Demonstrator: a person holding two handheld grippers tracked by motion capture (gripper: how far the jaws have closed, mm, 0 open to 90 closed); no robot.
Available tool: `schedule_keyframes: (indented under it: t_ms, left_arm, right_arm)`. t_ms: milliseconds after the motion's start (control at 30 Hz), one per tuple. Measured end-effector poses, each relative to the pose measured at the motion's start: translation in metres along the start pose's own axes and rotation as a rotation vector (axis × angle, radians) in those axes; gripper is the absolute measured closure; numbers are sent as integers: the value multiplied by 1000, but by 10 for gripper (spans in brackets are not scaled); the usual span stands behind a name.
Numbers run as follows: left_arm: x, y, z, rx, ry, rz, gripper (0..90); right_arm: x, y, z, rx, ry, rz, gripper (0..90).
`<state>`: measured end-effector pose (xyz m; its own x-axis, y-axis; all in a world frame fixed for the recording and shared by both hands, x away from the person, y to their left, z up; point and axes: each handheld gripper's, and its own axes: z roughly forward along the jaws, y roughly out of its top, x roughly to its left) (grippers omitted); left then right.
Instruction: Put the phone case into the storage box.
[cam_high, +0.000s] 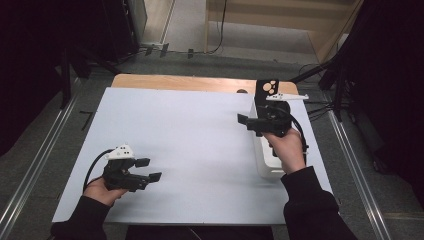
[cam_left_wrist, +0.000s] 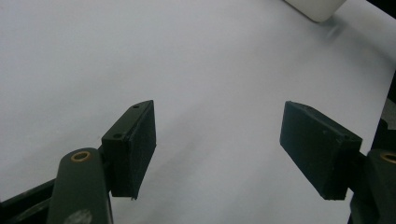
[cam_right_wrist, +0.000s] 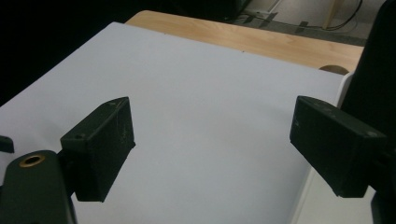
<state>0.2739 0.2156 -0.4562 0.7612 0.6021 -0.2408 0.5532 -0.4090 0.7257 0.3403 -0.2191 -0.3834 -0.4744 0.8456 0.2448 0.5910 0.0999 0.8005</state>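
My left gripper (cam_high: 150, 169) rests low at the near left of the white sheet (cam_high: 190, 140), jaws open and pointing right. In the left gripper view the left gripper (cam_left_wrist: 217, 149) has nothing but bare sheet between its pads. My right gripper (cam_high: 246, 122) hovers at the right side, above the left wall of a white bin (cam_high: 265, 162), pointing left. Its jaws stand open, and in the right gripper view the right gripper (cam_right_wrist: 210, 149) is empty over the sheet (cam_right_wrist: 201, 102).
A black upright plate (cam_high: 266, 90) with round holes stands at the bin's far end, just behind the right gripper. A strip of wooden tabletop (cam_high: 200, 82) shows beyond the sheet. Dark stands and cables flank the table on the floor.
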Motion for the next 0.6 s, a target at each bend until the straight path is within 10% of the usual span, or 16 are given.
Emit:
schedule_keyframes:
  t_ms: [600]
  left_arm:
    - [0,-1,1,1,-3,1,268]
  right_arm:
    - [23,-31,5,30,94,-28,129]
